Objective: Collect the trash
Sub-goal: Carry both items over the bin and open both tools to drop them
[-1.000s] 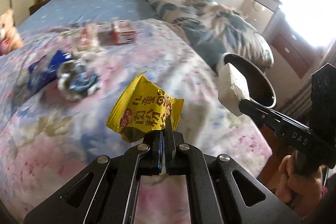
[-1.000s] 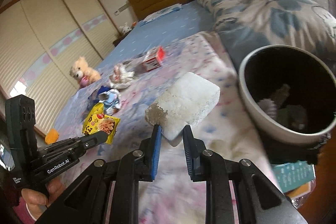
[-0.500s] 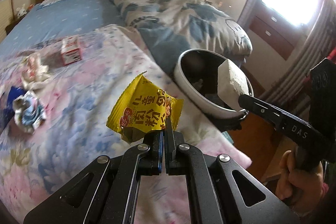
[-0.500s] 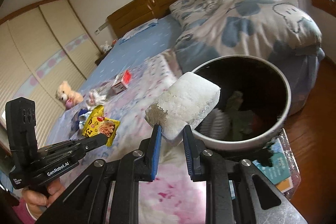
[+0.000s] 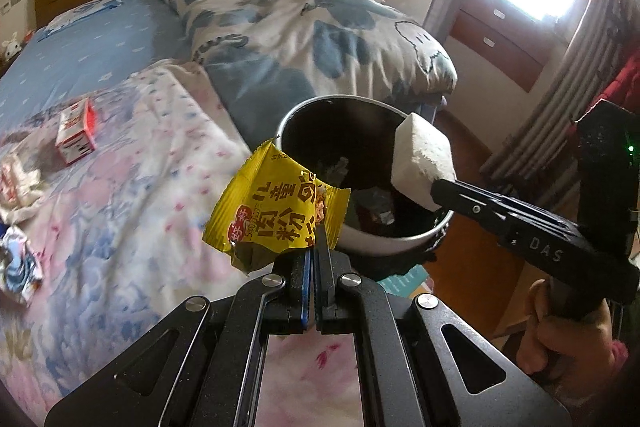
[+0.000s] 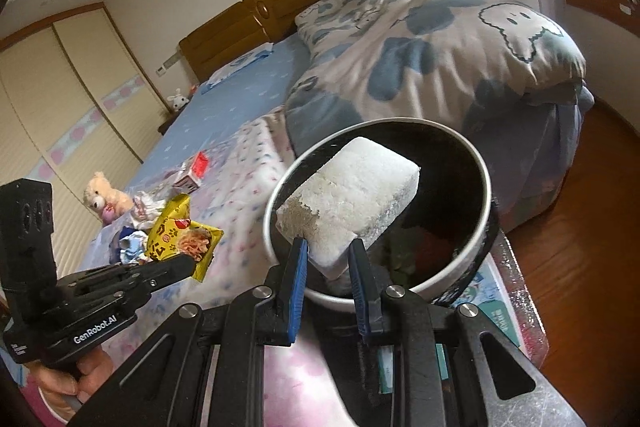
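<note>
My left gripper (image 5: 314,247) is shut on a yellow snack wrapper (image 5: 276,215) and holds it in the air just left of the round white trash bin (image 5: 316,107). The wrapper (image 6: 180,235) and left gripper (image 6: 188,263) also show in the right wrist view. My right gripper (image 6: 328,251) is shut on a white foam block (image 6: 348,203) and holds it over the bin's (image 6: 486,195) near rim. The block (image 5: 420,159) sits above the bin's right side in the left wrist view, held by the right gripper (image 5: 436,187). Dark trash lies inside the bin.
On the floral bedspread (image 5: 120,187) lie a red and white carton (image 5: 76,131), a crumpled white wrapper (image 5: 16,183) and a blue and white wrapper (image 5: 20,267). A folded blue-patterned quilt (image 5: 320,27) lies behind the bin. A teddy bear (image 6: 106,199) sits far left. Books (image 6: 496,311) lie under the bin.
Both grippers have moved right, from over the bedspread to the bin. The foam block now hangs over the bin opening and the wrapper is beside its rim.
</note>
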